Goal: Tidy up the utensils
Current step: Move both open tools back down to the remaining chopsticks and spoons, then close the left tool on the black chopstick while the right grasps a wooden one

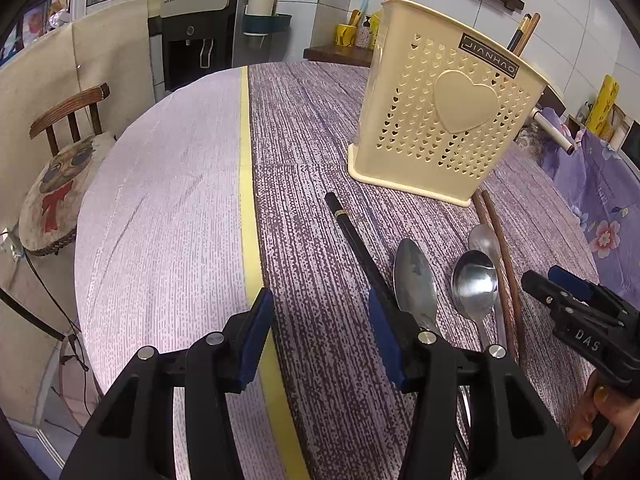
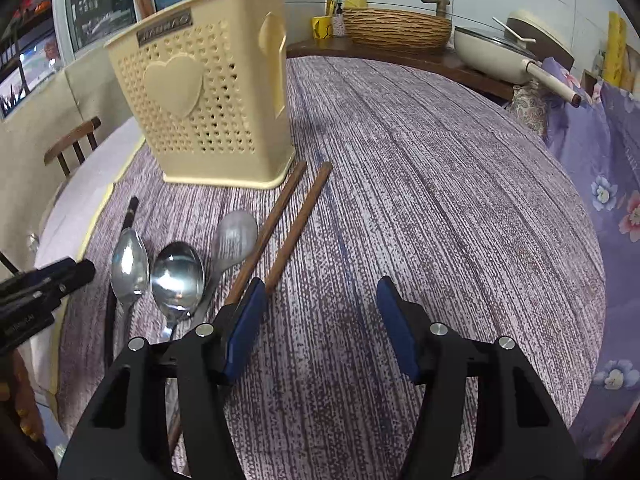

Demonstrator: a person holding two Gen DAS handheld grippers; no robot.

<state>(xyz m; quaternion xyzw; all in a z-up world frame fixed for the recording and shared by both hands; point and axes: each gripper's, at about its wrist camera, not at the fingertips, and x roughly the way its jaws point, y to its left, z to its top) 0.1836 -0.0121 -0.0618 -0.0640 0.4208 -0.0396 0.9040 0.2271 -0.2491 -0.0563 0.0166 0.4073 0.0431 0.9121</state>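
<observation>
My left gripper (image 1: 320, 316) hung over the table (image 1: 160, 220) with its blue pads spread and only cloth between them. Its right finger (image 1: 384, 336) sat just over the near part of the black chopstick (image 1: 348, 228), which ran away from me toward the holder (image 1: 440, 120); I could not tell whether the pad touched it. My right gripper (image 2: 320, 320) was spread too, with bare cloth between its pads. Its left finger (image 2: 244, 324) covered the near end of one brown chopstick (image 2: 272, 224), and the second brown chopstick (image 2: 304, 220) lay just beside the first, both angled toward the holder's base.

The three spoons lay side by side between the black chopstick and the brown pair, bowls pointing toward the holder. The left spoon (image 1: 414, 280) lay bowl up beside the black chopstick, the middle spoon (image 1: 474, 284) next to it, and the far spoon (image 1: 484, 240) sat a little further on, against the brown pair. Their handles ran back under my left gripper.

The cream holder stood upright on the cloth beyond the utensils, pierced with small hearts and bearing a large raised heart on its face. Chopstick ends (image 1: 524, 32) stuck up out of it. In the left view I saw my right gripper at the right edge with a hand (image 1: 592, 420) below it.

A chair (image 1: 68, 120) stood off the table's left side.
</observation>
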